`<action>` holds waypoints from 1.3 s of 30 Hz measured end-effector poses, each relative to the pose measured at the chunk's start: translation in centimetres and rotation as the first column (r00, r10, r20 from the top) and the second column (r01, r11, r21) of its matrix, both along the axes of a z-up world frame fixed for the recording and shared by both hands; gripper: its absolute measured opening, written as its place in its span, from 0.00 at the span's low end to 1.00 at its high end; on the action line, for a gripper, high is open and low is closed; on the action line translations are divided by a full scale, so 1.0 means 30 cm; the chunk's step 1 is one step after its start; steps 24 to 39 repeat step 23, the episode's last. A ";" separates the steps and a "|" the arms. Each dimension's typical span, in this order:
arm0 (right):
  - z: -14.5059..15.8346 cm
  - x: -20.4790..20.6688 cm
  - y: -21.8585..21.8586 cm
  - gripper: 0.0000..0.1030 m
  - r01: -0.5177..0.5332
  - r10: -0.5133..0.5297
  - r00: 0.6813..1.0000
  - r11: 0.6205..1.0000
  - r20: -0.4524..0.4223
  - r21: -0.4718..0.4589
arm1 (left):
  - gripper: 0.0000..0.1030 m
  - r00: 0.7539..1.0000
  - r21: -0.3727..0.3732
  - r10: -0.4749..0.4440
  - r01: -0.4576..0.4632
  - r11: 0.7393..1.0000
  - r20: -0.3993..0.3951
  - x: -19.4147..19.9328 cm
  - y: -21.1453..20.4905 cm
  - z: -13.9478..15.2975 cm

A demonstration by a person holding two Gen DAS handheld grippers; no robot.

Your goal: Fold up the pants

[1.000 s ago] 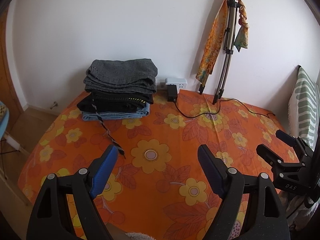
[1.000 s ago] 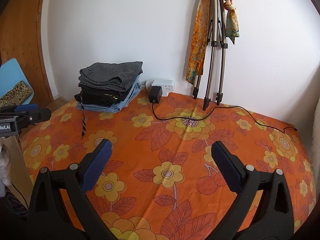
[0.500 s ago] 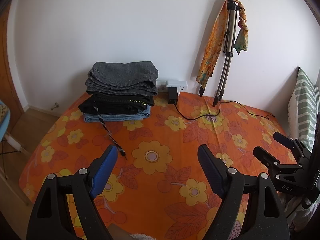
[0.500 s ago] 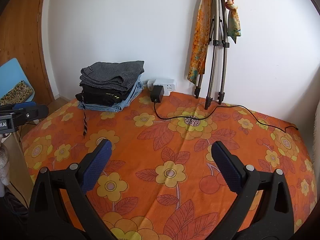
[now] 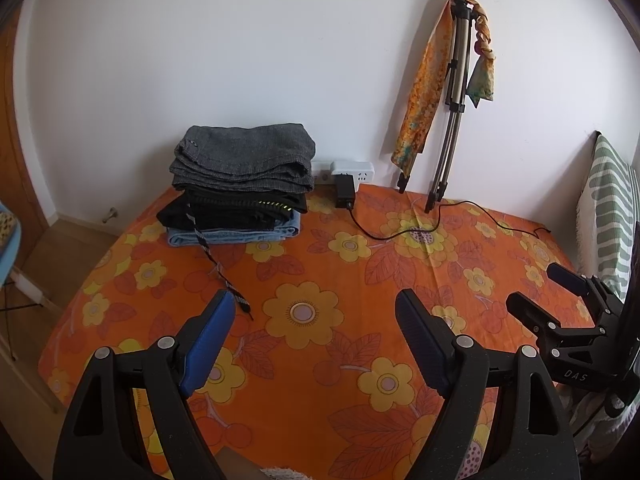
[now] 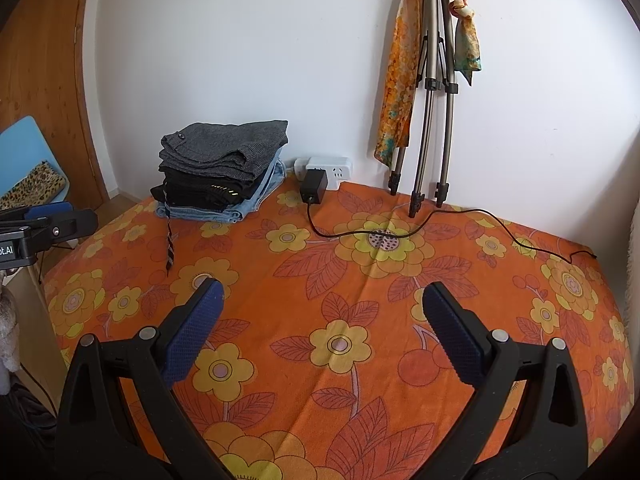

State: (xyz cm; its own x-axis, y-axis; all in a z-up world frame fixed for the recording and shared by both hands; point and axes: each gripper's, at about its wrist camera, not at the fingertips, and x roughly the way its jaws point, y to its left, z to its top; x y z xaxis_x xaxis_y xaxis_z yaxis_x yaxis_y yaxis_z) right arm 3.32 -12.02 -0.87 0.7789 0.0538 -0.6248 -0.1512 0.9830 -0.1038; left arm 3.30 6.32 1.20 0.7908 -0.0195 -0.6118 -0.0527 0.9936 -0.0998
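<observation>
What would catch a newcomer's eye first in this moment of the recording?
First, the orange flowered cloth that fills most of both views. Next, the stack of folded pants at its far left corner by the wall, grey pair on top, a striped drawstring trailing off it. Then the tripod leaning on the wall with a scarf draped over it.

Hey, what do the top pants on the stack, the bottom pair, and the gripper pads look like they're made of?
Top pants: grey woven cloth, perhaps wool or tweed, matte and speckled, with a metal button.
Bottom pair: light blue denim, going by the faded wash and thick folded edges.
Pads: blue, likely rubber or textured plastic; a fine grid pattern shows on them. The arms behind them look like black moulded plastic.
</observation>
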 end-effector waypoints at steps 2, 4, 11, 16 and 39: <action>0.000 0.000 0.000 0.98 0.000 0.000 1.000 1.000 -0.001 0.001 | 0.80 1.000 -0.001 -0.001 0.001 1.000 0.000 0.000 0.000 0.000; -0.002 -0.002 0.002 0.98 0.000 0.000 1.000 1.000 -0.003 0.003 | 0.80 1.000 0.000 0.001 -0.001 1.000 0.000 -0.001 0.001 0.000; -0.001 -0.001 0.003 0.98 0.000 0.000 1.000 1.000 -0.003 0.002 | 0.80 1.000 0.003 0.004 -0.004 1.000 0.002 -0.003 0.000 0.003; -0.003 -0.005 0.004 0.98 0.000 0.000 1.000 1.000 -0.003 0.002 | 0.80 1.000 0.013 0.005 -0.005 1.000 0.013 -0.008 -0.002 0.006; -0.002 -0.003 0.001 0.98 -0.001 0.001 1.000 1.000 -0.004 0.003 | 0.80 1.000 0.029 0.004 -0.005 1.000 0.020 -0.009 -0.012 0.006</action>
